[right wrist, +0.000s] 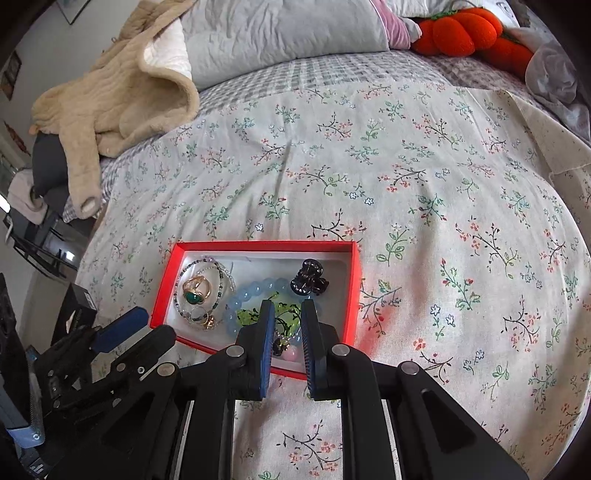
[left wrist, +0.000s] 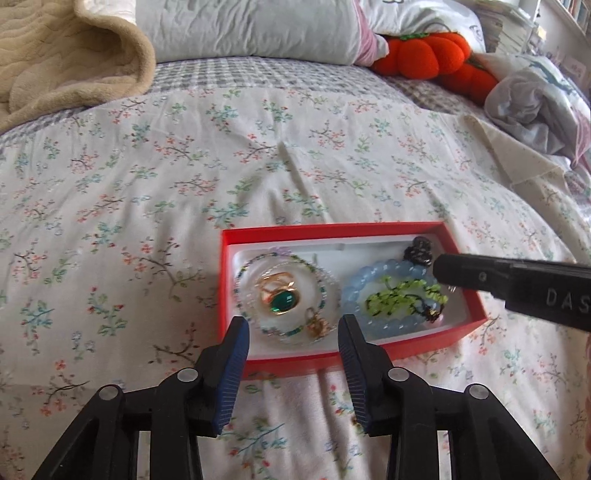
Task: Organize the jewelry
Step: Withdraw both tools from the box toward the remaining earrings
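A red box (left wrist: 332,229) (right wrist: 258,245) with a white lining lies on the flowered bedspread. In its left half a gold ring with a green stone (left wrist: 282,301) (right wrist: 195,295) sits inside a thin beaded bracelet (left wrist: 242,295). In the right half a green bead strand (left wrist: 399,295) (right wrist: 245,315) rests in a pale blue bead bracelet (left wrist: 354,288) (right wrist: 255,288), beside a dark claw clip (left wrist: 419,251) (right wrist: 308,282). My left gripper (left wrist: 293,325) stands open over the box's near edge, holding nothing. My right gripper (right wrist: 288,306) (left wrist: 443,269) hovers over the green strand, jaws nearly together, nothing visibly pinched.
A beige fleece blanket (left wrist: 55,55) (right wrist: 122,92) and a grey pillow (left wrist: 240,29) lie at the head of the bed. An orange pumpkin plush (left wrist: 432,55) and crumpled cloth (left wrist: 535,103) are at the far right. The bed's left edge drops to dark furniture (right wrist: 48,236).
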The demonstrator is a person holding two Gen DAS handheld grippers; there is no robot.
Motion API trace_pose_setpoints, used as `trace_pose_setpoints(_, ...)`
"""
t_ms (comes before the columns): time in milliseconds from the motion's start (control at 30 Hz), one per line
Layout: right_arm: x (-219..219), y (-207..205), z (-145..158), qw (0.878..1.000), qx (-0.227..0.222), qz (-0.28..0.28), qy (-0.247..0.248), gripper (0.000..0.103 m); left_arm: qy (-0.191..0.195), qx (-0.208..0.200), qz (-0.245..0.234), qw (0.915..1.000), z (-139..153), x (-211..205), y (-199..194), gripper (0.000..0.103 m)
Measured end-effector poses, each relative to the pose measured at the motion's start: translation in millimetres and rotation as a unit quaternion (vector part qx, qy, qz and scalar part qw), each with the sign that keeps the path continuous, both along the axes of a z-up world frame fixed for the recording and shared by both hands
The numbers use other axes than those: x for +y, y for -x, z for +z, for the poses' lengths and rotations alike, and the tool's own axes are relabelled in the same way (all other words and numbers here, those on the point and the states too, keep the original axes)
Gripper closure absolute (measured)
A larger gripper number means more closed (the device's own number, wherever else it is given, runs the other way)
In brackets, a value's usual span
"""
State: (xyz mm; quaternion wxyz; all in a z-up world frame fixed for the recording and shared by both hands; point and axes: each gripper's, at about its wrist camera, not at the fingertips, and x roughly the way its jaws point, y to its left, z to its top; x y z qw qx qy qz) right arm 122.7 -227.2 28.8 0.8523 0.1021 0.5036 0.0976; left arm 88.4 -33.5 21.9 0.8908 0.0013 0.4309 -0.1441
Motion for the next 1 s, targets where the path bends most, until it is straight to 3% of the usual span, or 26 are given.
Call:
trace_pose_setpoints(400,38.7,-22.5,-7.8,1.0,-0.001,0.024,0.009,0.087,-0.048,0.03,0.011,0.9983,-14.3,11.4,1.1,0.055)
trace_pose_setpoints(633,45.0,-31.8,-11.1,1.0,-0.006,0.015,0.004,0.086,-0.058,0.039,0.01,0.9975,-21.5,14.6,2.3,0.055)
trace_pose_setpoints(800,40.3,-30.9,-9.6,1.0,0.0,0.012,-0.005,0.074,-0.059,0.044,0.011,0.9972,-23.4,15.7,3.0,0.055)
trace_pose_setpoints(1000,35.5,-14.9,2.1,1.0,-0.01,0.025,-0.002,0.072,-0.058,0.046,0.013,0.9972,-23.2,19.5,6.5,0.054)
